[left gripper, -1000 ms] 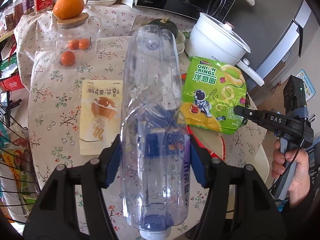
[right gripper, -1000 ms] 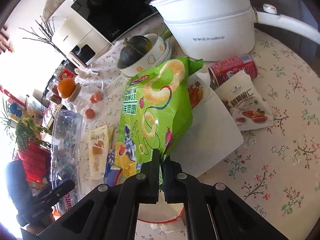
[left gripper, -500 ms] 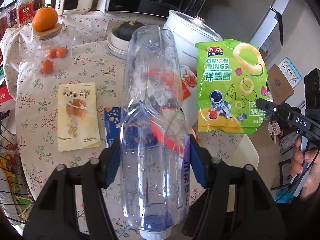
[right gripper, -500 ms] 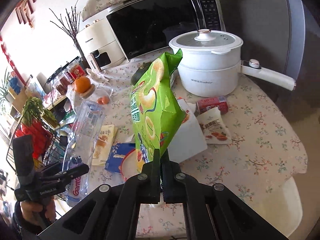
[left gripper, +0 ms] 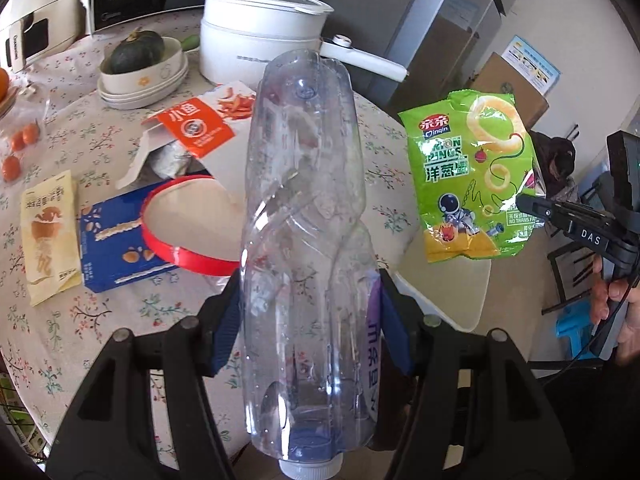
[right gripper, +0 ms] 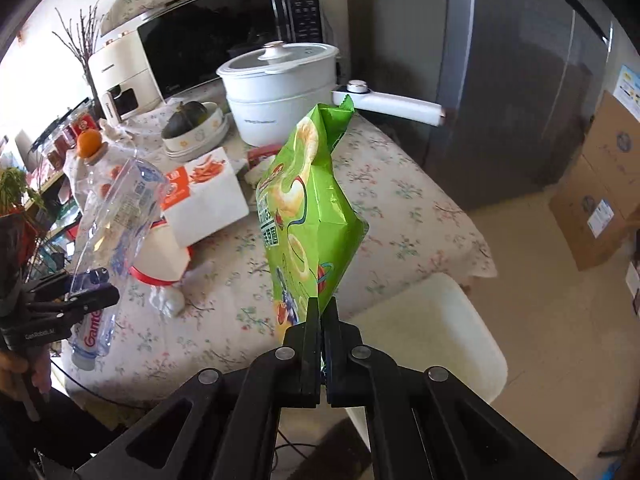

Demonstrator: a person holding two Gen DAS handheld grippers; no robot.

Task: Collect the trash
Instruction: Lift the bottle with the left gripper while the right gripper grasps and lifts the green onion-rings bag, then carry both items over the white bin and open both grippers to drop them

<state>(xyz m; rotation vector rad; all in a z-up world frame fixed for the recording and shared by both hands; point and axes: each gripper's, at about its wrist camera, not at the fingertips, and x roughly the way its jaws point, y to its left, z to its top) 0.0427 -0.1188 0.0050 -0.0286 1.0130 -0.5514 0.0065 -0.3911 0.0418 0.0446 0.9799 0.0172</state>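
A crushed clear plastic bottle stands between the blue pads of my left gripper, which is shut on its lower body, cap end toward the camera. The right wrist view shows the same bottle held at the left over the table. My right gripper is shut on the bottom edge of a green onion rings bag, which hangs in the air past the table edge. From the left wrist, the bag and the right gripper appear at the right.
On the floral tablecloth lie a yellow wrapper, a blue packet, a red-rimmed lid and an orange-and-white box. A white pot, a bowl with a squash, a white stool and cardboard boxes stand around.
Both grippers have swung toward the table's right edge with their loads. The green bag was lifted off the table and now hangs beyond the edge, over the stool side.
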